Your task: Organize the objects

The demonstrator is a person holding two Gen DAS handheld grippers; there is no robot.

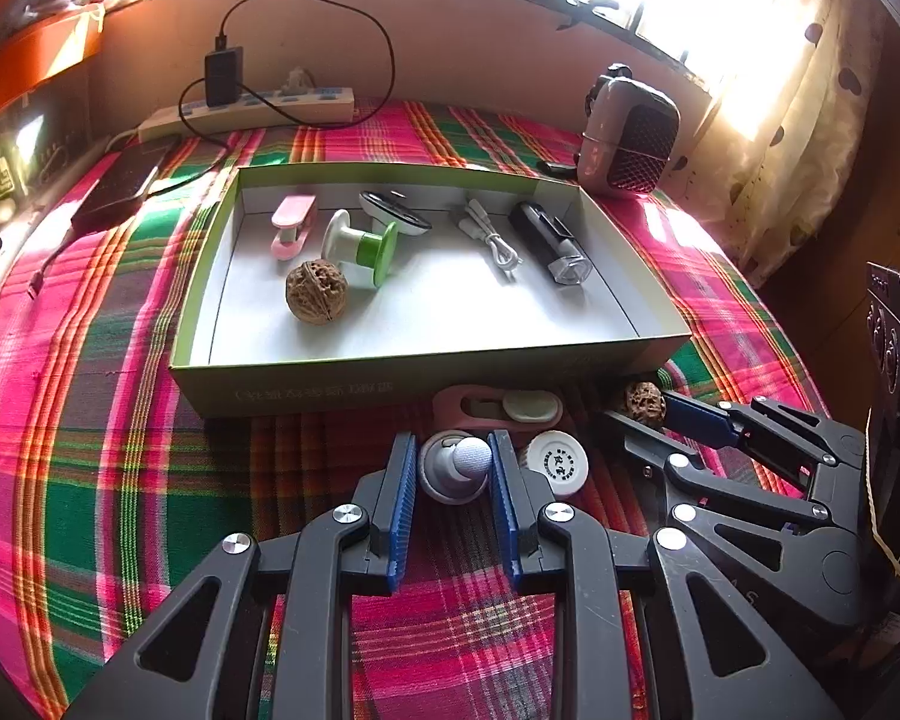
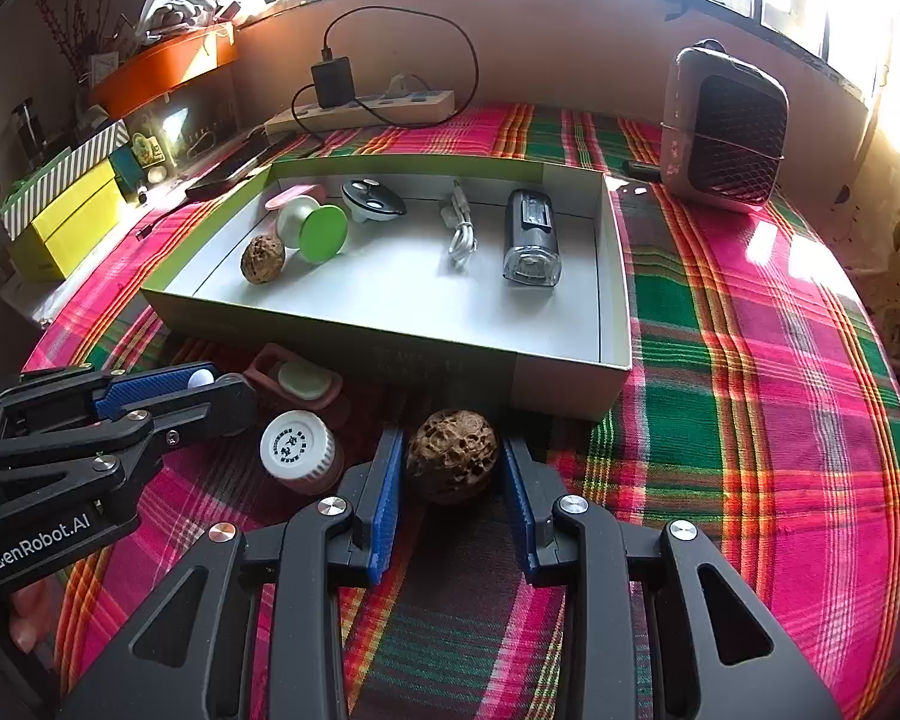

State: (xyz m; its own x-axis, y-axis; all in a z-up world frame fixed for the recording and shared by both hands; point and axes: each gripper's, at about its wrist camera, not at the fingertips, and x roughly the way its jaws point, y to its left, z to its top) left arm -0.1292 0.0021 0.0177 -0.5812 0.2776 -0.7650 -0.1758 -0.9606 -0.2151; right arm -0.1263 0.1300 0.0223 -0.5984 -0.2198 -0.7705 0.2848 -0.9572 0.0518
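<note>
My left gripper is shut on a small grey knob with a white rounded top, which rests on the plaid cloth just before the box. My right gripper is shut on a rough brown walnut, also on the cloth by the box's front wall. The shallow green-rimmed cardboard box holds a second walnut, a pink clip, a green and white spool, a white cable and a black light. Each gripper shows in the other's view: the right gripper and the left gripper.
Between the grippers lie a white-capped bottle and a pink case. A power strip with a charger and a small heater stand at the back. Yellow boxes sit off the left edge.
</note>
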